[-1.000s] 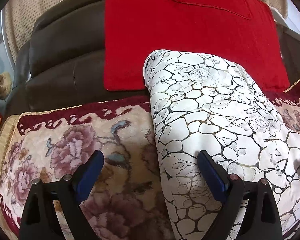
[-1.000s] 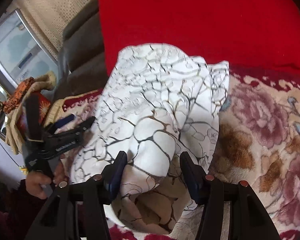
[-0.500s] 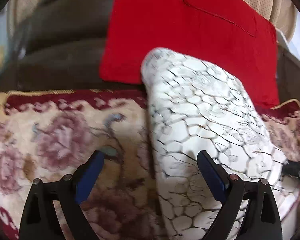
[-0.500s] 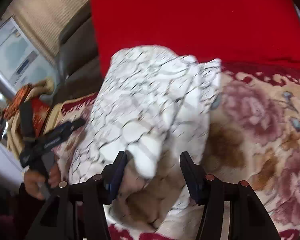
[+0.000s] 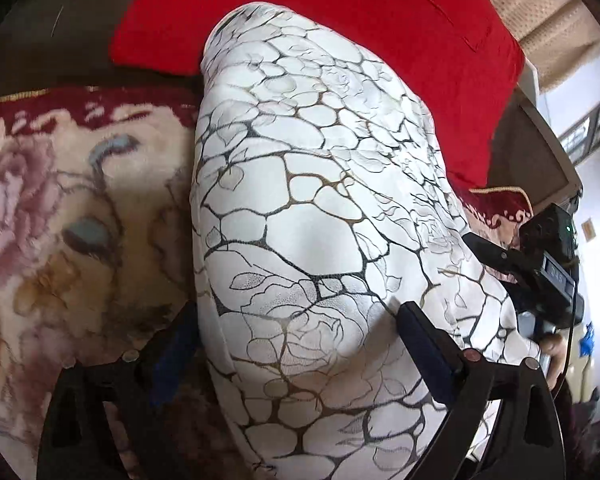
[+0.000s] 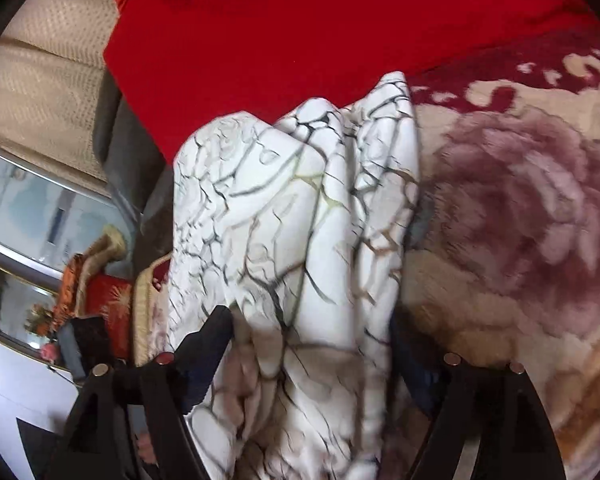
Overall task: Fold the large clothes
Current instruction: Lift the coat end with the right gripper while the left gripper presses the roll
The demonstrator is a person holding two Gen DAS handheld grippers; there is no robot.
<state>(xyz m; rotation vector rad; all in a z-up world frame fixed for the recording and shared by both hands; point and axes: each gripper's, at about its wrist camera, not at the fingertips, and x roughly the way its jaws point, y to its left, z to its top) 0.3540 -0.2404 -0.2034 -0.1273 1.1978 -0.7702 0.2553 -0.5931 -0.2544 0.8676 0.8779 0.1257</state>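
A folded white garment with a black and gold crackle print (image 5: 312, 208) lies on the floral sofa cover (image 5: 60, 200). My left gripper (image 5: 300, 352) is open, its blue-padded fingers straddling the garment's near end. In the right wrist view the same garment (image 6: 300, 220) is bunched in thick folds between the fingers of my right gripper (image 6: 312, 356), which is open around it. The right gripper also shows at the right edge of the left wrist view (image 5: 540, 264).
A red cloth (image 5: 360, 12) hangs over the dark sofa back (image 5: 40, 40) behind the garment. A red and orange ornament (image 6: 96, 280) and a window sit off the sofa's end in the right wrist view. Beige curtain (image 6: 40, 80) behind.
Both grippers have moved forward onto the garment, which now fills the space between each pair of fingers. The right wrist view has swung and the garment looks more bunched.
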